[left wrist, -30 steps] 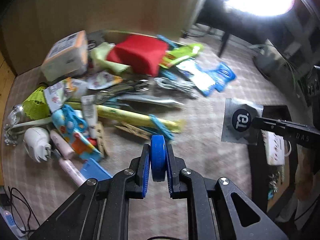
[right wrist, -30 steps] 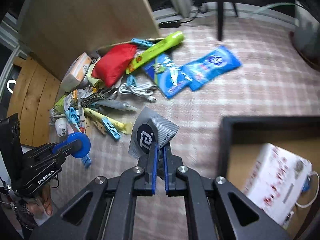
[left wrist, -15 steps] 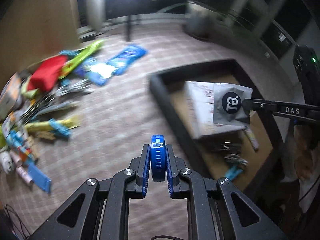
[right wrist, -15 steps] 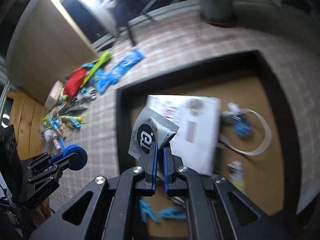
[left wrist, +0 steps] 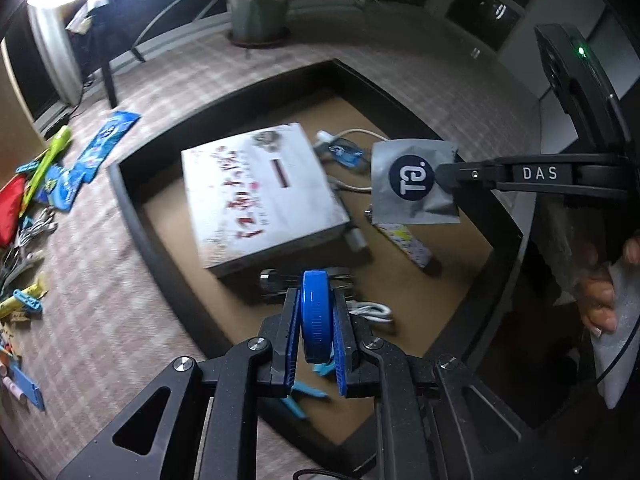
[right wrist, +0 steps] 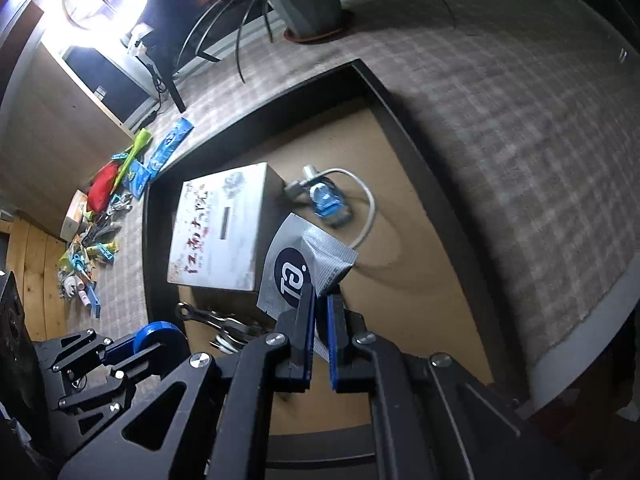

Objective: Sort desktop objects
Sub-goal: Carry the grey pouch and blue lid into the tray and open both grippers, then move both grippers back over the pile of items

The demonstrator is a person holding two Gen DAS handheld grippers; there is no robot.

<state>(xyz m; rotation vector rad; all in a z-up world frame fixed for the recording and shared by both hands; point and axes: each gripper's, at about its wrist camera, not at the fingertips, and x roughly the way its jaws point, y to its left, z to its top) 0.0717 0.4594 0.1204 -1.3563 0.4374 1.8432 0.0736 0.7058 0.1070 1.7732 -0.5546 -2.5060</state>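
My left gripper (left wrist: 317, 312) is shut on a blue round disc (left wrist: 317, 316), held on edge above the near part of a black-walled tray (left wrist: 132, 216). The disc (right wrist: 160, 334) also shows at the lower left of the right wrist view. My right gripper (right wrist: 319, 300) is shut on a grey foil sachet (right wrist: 304, 264) with a dark round logo, hanging over the tray's middle. The same sachet (left wrist: 412, 182) appears at the right of the left wrist view, pinched by the right gripper (left wrist: 442, 178). A white box (left wrist: 260, 192) with red writing lies in the tray.
The tray also holds a white cable (right wrist: 366, 216), a blue packet (right wrist: 328, 200), metal tools (right wrist: 216, 322), a patterned tube (left wrist: 408, 244) and blue clips (left wrist: 300, 398). A heap of mixed objects (right wrist: 100, 216) lies left on the checked cloth. A potted plant (right wrist: 310, 4) stands behind.
Both grippers have swung right from the heap to above the tray, carrying the blue disc and the sachet. The heap has slid to the left edge of both views.
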